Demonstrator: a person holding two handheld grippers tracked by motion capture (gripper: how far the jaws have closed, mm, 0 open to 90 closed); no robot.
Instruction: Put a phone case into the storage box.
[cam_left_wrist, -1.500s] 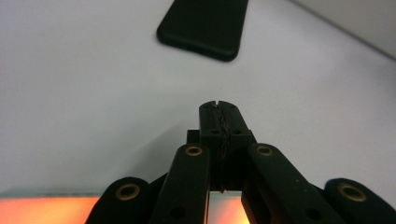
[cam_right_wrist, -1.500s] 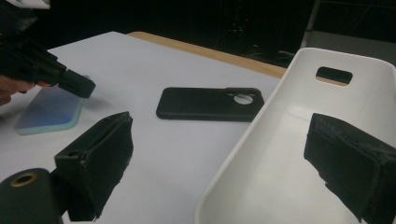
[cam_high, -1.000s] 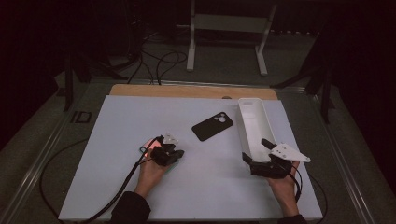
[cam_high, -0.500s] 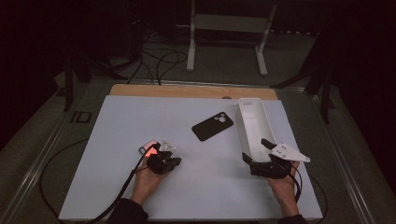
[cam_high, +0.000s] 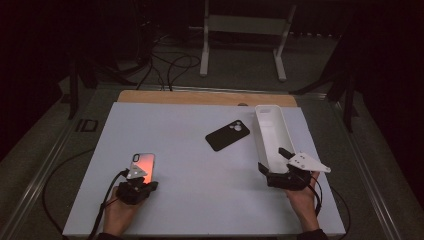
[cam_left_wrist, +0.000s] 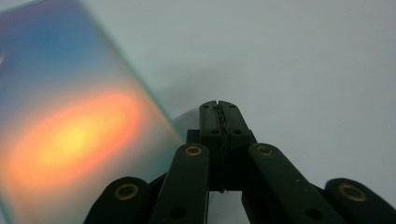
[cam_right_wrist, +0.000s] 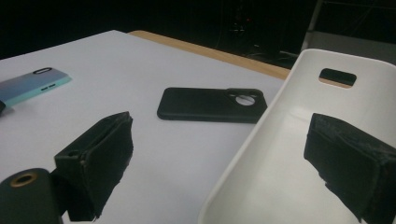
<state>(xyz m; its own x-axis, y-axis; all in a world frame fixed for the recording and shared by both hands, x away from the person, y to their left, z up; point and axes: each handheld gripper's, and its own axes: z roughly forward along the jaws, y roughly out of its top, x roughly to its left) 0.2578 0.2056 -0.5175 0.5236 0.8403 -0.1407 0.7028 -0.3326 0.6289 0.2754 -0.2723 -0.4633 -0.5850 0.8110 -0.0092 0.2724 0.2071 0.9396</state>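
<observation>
A phone with a shiny back glowing orange and blue (cam_high: 143, 163) lies flat on the white table mat (cam_high: 200, 190) at the near left. My left gripper (cam_high: 139, 179) sits just behind the phone's near edge. In the left gripper view its jaws (cam_left_wrist: 218, 106) are shut with nothing between them, and the phone (cam_left_wrist: 70, 135) lies just to their left. A black phone (cam_high: 227, 135) lies face down mid-table. My right gripper (cam_high: 273, 161) stands open, its jaws astride the near side wall of a long white tray (cam_high: 270, 131). In the right gripper view the gripper (cam_right_wrist: 222, 137) straddles the tray (cam_right_wrist: 289, 154).
A wooden strip (cam_high: 200, 97) borders the mat's far edge. Beyond it a metal stand (cam_high: 240, 45) and cables (cam_high: 165, 65) sit on the dark floor. A cable (cam_high: 60, 185) trails off the mat's left side from the left gripper.
My left gripper has pulled back toward the near edge and to the left. The shiny phone has shifted a little left with it and now lies beyond the jaw tips. The right gripper has not moved.
</observation>
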